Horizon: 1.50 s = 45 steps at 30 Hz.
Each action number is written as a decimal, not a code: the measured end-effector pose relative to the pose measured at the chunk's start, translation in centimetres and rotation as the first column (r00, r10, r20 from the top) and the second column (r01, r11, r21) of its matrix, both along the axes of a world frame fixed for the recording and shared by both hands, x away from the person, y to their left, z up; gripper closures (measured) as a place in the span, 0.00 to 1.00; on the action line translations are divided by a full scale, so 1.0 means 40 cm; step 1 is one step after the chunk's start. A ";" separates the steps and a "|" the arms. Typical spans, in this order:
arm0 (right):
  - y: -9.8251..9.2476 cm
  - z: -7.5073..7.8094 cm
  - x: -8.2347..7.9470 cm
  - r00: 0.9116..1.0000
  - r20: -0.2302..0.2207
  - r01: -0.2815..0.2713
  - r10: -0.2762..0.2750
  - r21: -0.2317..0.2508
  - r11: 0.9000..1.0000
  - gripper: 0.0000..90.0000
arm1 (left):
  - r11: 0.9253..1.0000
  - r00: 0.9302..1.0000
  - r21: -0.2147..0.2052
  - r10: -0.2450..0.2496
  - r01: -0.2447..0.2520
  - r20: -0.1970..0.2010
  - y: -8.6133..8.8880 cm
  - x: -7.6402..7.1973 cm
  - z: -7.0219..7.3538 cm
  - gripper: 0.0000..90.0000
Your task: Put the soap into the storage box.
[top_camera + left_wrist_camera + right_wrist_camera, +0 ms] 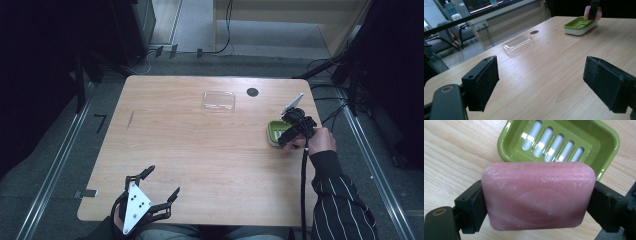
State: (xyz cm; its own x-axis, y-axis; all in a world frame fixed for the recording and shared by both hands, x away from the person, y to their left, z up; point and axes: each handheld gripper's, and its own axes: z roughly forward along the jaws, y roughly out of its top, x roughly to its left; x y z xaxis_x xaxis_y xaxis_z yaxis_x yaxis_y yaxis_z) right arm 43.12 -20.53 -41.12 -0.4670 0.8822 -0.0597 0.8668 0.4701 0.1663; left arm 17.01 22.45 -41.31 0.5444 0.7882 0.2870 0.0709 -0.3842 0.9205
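High view: right gripper (pixel 294 131) sits over the green soap dish (pixel 273 131) near the table's (pixel 200 150) right edge, held by a hand with a striped sleeve. Left gripper (pixel 161 184) rests low at the near left corner, jaws spread wide, nothing btwn them. A clear plastic lid (pixel 219 100) lies well apart at the far middle, a dark round spot (pixel 252 92) beside it.

Left gripper view: both pads (pixel 485 82) stand far apart over bare wood, idle. Lid (pixel 518 44) lies flat on the table; dish (pixel 580 25) farther off w/ the soap bar (pixel 593 12) hanging just above it in the other gripper.

Right gripper view: jaws clamped on the pink soap bar (pixel 539 195), one pad (pixel 475 206) on each short end, bar held level just above and a bit short of the slotted dish (pixel 564 140). Dish is empty.

Handling, as a guess: bar looks dry, chalky scuffs on the surface, so prob. not too slick, but rounded corners & waxy faces can squirt out if squeezed hard. Stiff enough to hold shape, light-ish, dents rather than breaks. End-to-end grip looks right, pads on the flattest parts. Dish is light plastic, could skid if bumped, so set down gently, centred on the slots.
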 end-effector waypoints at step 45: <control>-0.022 -0.029 0.095 0.983 0.010 0.185 -0.186 0.080 0.980 0.15 | 1.000 1.000 -0.001 0.001 -0.001 -0.002 0.001 0.000 0.000 0.15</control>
State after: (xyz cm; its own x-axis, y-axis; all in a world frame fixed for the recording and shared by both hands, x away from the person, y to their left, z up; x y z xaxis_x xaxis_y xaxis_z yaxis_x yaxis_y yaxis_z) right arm 46.92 -21.40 -42.30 -0.2946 0.9556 0.0066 0.9343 0.2865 0.2122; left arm 17.00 22.49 -41.32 0.5444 0.7889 0.2852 0.0730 -0.3833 0.9207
